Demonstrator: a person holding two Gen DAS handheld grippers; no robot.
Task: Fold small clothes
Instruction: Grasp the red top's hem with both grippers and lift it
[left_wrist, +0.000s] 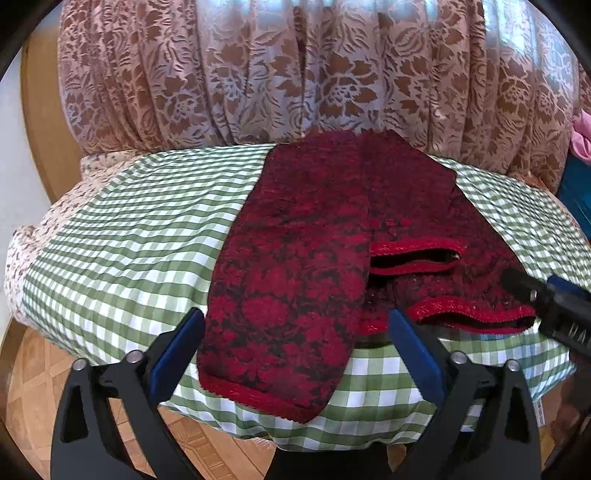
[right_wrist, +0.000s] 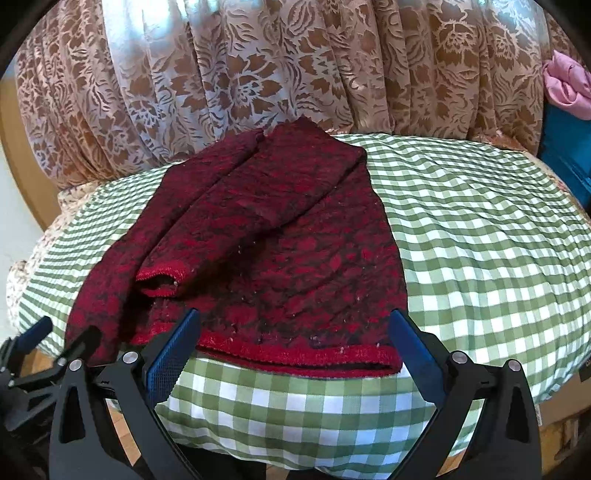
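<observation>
A: Near field first. Left gripper (left_wrist: 295, 339) w/ jaws spread wide, nothing held; the folded-over panel of the red floral knit sweater (left_wrist: 295, 288) lies between its blue pads (left_wrist: 177, 354) but I can't tell if they touch it. Right gripper (right_wrist: 295, 343) likewise wide open, empty, hovering just at the sweater's red hem band (right_wrist: 295, 356).

B: Sweater position?

A: On a green-and-white gingham cushion (right_wrist: 480, 240), near its front edge. One side panel is folded in over the body; a sleeve cuff (right_wrist: 160, 278) lies on top, approx mid-garment.

B: Step in hand, your read?

A: Judgement only: side folds look done or nearly, bottom-to-top fold is prob. next. To do it well: each gripper pinches a hem corner through all layers, lifts together, carries toward the collar w/o dragging the cuff out. Knit is thick and fuzzy, so a shallow bite may slip.

B: Surface?

A: Cushion is soft, domed, wrinkled; cloth could slide off the front. Floral-print fabric (left_wrist: 48, 236) shows under it at left.

B: Beyond?

A: Wood-pattern floor (left_wrist: 40, 380) below, brown lace floral curtain (right_wrist: 258, 74) behind, pink cloth (right_wrist: 565, 85) on something blue, far right.
</observation>
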